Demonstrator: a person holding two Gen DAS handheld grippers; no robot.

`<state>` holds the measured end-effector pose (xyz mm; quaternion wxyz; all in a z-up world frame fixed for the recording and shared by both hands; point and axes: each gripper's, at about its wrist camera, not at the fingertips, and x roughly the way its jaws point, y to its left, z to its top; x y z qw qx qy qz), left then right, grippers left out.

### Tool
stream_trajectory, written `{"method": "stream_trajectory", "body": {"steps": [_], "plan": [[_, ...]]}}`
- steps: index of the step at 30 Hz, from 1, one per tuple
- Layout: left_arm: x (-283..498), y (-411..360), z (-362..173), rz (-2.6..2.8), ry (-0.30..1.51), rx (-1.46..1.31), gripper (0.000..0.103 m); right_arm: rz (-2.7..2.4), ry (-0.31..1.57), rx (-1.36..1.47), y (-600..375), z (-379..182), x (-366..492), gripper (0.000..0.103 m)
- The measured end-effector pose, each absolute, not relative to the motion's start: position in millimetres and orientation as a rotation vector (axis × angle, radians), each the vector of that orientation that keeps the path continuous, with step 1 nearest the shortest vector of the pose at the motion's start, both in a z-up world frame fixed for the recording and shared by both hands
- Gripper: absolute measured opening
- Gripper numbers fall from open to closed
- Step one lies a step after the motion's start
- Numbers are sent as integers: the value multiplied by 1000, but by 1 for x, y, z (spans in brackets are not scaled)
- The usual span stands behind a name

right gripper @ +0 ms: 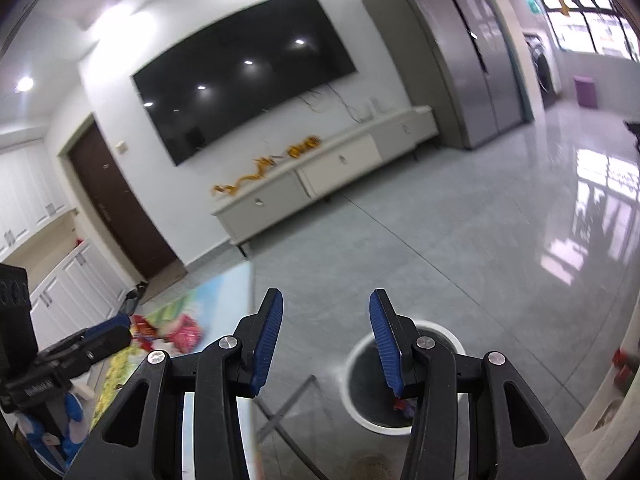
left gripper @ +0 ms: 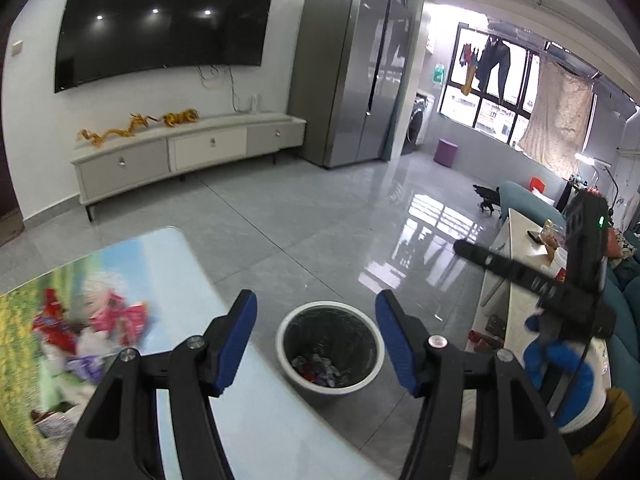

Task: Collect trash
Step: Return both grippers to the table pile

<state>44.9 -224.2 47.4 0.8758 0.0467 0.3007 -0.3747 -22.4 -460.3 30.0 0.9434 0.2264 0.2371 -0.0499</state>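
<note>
Both grippers, left gripper [left gripper: 316, 340] and right gripper [right gripper: 326, 340], hang released above the bin [left gripper: 330, 350], some trash inside, wrappers [left gripper: 100, 328] left beside it.

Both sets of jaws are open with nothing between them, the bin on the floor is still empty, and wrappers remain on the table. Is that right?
Not quite: the bin is not empty. The left wrist view shows crumpled wrappers lying at its bottom. The rest holds: the left gripper and right gripper have open jaws with nothing between them, and colourful wrappers remain on the table.
</note>
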Motion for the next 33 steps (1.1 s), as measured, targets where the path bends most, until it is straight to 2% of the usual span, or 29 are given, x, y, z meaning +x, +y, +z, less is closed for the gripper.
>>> {"method": "stream_trajectory", "body": {"steps": [6, 13, 16, 22, 33], "plan": [[30, -132, 61, -691, 581, 45, 60, -25, 418, 397, -410, 76, -30, 46], [38, -11, 57, -538, 555, -16, 60, 49, 409, 337, -361, 100, -20, 48], [50, 37, 37, -487, 582, -7, 67, 70, 440, 332, -346, 97, -7, 49], [85, 74, -17, -512, 681, 41, 69, 92, 557, 324, -314, 71, 34, 49], [154, 66, -87, -649, 819, 91, 70, 98, 775, 261, -261, 4, 120, 49]]}}
